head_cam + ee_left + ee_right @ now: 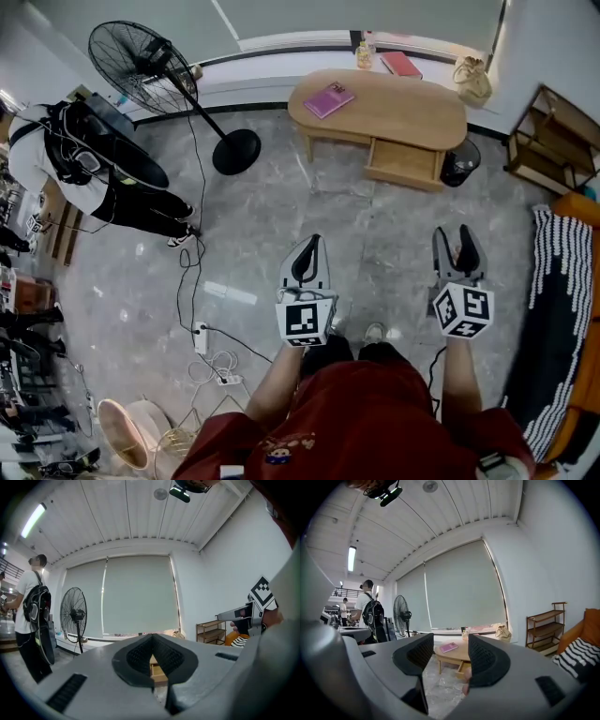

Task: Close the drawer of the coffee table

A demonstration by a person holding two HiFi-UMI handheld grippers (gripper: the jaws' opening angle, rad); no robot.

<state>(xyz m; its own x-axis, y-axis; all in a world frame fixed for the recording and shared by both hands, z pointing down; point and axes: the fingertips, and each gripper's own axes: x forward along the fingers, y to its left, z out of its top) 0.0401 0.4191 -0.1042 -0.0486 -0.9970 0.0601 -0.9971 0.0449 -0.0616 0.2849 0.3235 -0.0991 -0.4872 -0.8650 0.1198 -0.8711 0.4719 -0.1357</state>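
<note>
Left gripper point(311, 248): jaws are seen tip to tip, with nothing held. Right gripper point(456, 246): jaws are set wide apart, empty. Both are held well short of the coffee table point(394, 108), over a glossy grey marbled floor point(281, 202). The task is judged not begun: the drawer point(405, 161) is seen pulled out under the near edge. Table: pale wood, oval top. Drawer: shallow box, same wood.

The coffee table's tabletop point(403, 108) and drawer point(403, 161), at 12 o'clock, are pale, smooth, matt wood. The floor point(375, 244) is grey marbled stone with a soft sheen. The left gripper point(312, 241) and right gripper point(455, 234) are matt grey plastic with ribbed black pads point(482, 659). At 3 o'clock lies a striped knitted cloth point(561, 309).
</note>
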